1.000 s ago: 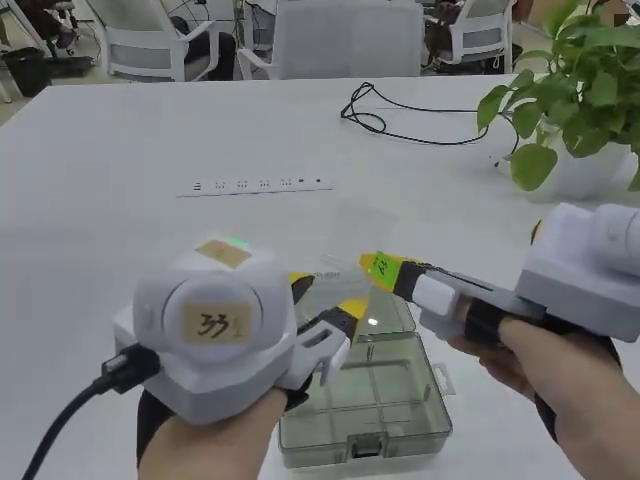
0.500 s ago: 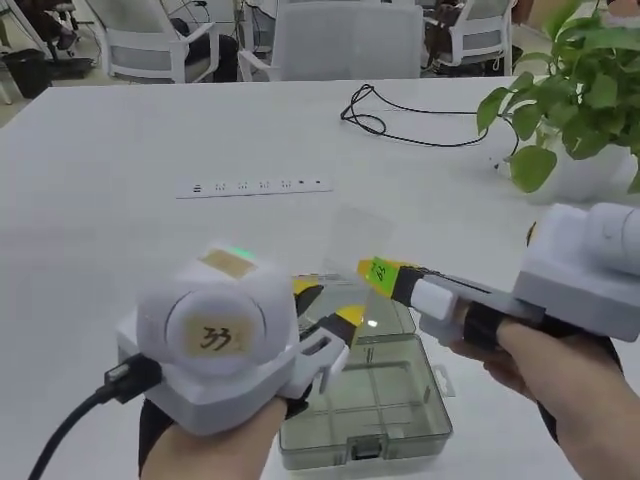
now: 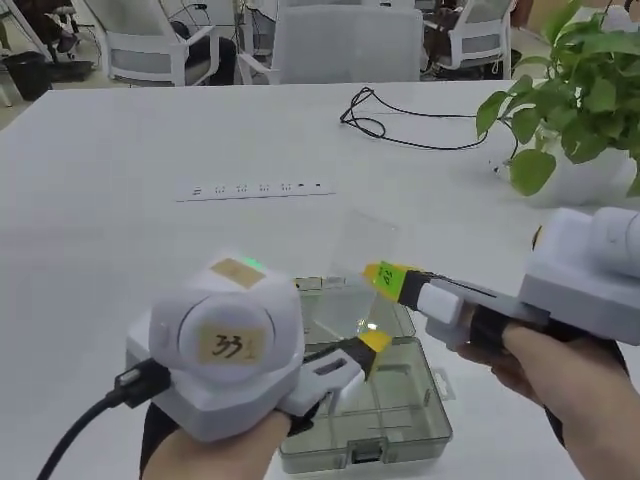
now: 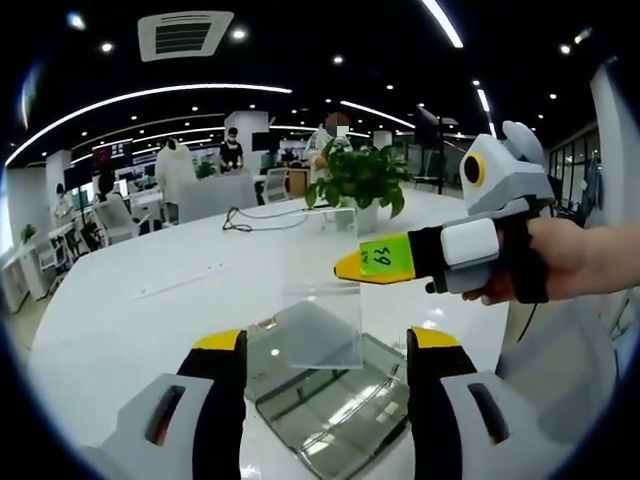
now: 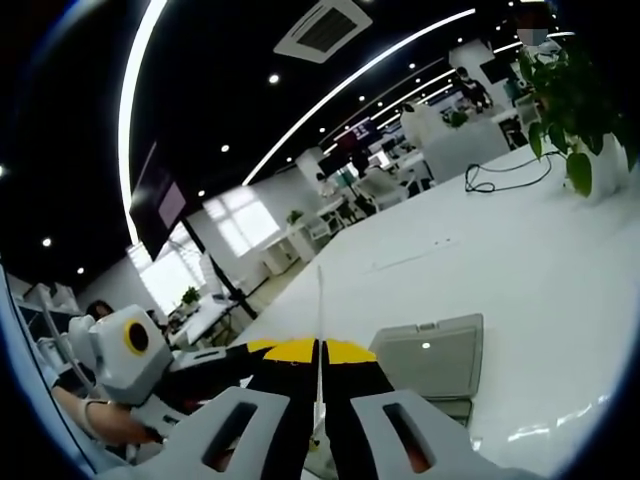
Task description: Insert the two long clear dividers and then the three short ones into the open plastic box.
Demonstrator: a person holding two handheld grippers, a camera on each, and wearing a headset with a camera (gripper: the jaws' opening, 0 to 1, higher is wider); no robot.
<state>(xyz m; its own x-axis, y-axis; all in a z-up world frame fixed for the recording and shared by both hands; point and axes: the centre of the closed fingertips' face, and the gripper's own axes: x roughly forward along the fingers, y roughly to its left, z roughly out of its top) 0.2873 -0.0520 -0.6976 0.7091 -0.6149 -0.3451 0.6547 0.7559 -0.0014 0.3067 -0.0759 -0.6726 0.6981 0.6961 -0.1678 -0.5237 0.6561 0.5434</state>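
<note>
Holding the clear divider upright above the box for lowering, the right gripper fingers clamp it; the left gripper fingers are apart.

Open-plan ofc: desk chairs, strip lights.

The right gripper pinches a clear divider upright by its edge, above the open plastic box. The left gripper hangs just left of it, over the box's near-left part. Beyond both tips lies a power strip; right of the right gripper, a potted plant
</note>
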